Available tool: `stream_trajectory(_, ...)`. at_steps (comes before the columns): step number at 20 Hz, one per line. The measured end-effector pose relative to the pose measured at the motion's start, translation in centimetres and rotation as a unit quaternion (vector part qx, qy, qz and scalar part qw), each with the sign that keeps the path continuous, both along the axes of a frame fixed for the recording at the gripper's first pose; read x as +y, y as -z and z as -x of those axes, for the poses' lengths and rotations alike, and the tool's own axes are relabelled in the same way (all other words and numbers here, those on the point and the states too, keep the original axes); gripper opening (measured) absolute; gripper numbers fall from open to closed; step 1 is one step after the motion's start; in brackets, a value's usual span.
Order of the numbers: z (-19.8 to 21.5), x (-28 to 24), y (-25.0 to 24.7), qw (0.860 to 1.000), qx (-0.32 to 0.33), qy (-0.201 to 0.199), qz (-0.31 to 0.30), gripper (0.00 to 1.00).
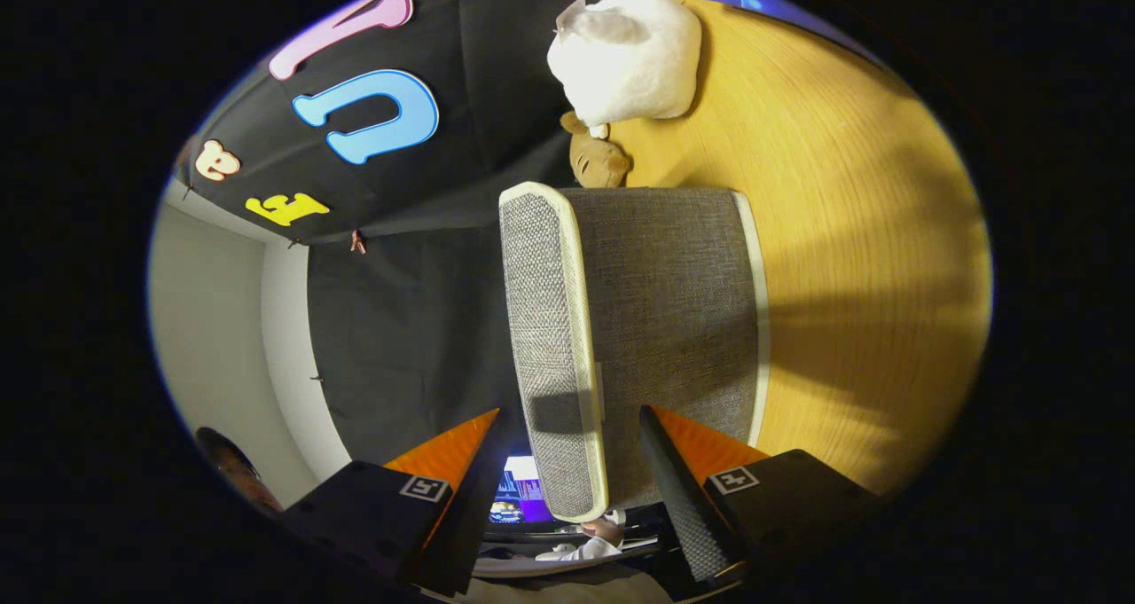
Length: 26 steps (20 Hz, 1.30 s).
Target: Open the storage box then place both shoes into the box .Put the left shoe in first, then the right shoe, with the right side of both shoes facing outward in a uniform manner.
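Note:
The grey fabric storage box (665, 302) with cream piping stands on the wooden table (869, 258); the view is rolled sideways, so the table runs up the right. Its lid (543, 320) is down on the box, and its top face is turned to the left. My gripper (569, 411) is open, with the near rim of the lid and a small cream tab (599, 393) between the fingers. The left finger (461, 462) is off the lid's top face with a gap. The right finger (678, 480) lies close along the box's side wall.
A white plush toy (625, 54) and a small brown plush toy (598, 160) lie on the table just beyond the box. Behind the fingers are a person (235, 471), a lit screen (519, 498) and a hand (596, 533). A pale wall (213, 338) is off to the left.

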<state>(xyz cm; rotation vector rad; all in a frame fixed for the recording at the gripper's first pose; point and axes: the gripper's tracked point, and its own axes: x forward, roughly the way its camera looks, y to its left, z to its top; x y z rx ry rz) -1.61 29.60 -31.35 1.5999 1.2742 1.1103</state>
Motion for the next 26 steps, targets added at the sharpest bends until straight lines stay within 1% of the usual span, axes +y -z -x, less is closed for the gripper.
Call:
stream_trajectory(2, -0.1, 0.2, -0.5, 1.0, 0.003, 0.001, -0.014, 0.9)
stream_trajectory(3, 0.0, 0.3, -0.6, 1.0, 0.005, 0.001, -0.017, 0.72)
stream_trajectory(4, 0.1, 0.3, -1.0, 1.0, 0.005, -0.001, -0.026, 0.7)
stream_trajectory(5, 0.4, 0.1, -0.4, 1.0, -0.005, -0.002, -0.015, 0.57)
stream_trajectory(6, 0.7, -0.3, -0.9, 1.0, -0.008, -0.009, -0.024, 0.43)
stream_trajectory(7, 0.9, -0.6, -2.2, 0.999, -0.001, -0.007, -0.047, 0.3)
stream_trajectory(8, 1.0, -0.9, -2.8, 0.999, -0.011, -0.009, -0.046, 0.16)
stream_trajectory(9, 1.1, -1.0, -3.0, 0.999, -0.025, -0.014, -0.042, 0.05)
stream_trajectory(11, 1.5, -1.2, -3.9, 0.999, -0.035, -0.019, -0.035, 0.05)
stream_trajectory(13, 1.2, -1.5, -5.4, 0.998, -0.043, -0.008, -0.035, 0.05)
stream_trajectory(17, 0.6, -1.1, -10.1, 0.997, -0.07, 0.011, -0.037, 0.05)
stream_trajectory(21, -0.5, 0.8, -15.5, 0.993, -0.111, 0.028, -0.033, 0.05)
stream_trajectory(26, -1.6, 5.8, -20.9, 0.985, -0.169, 0.033, -0.025, 0.06)
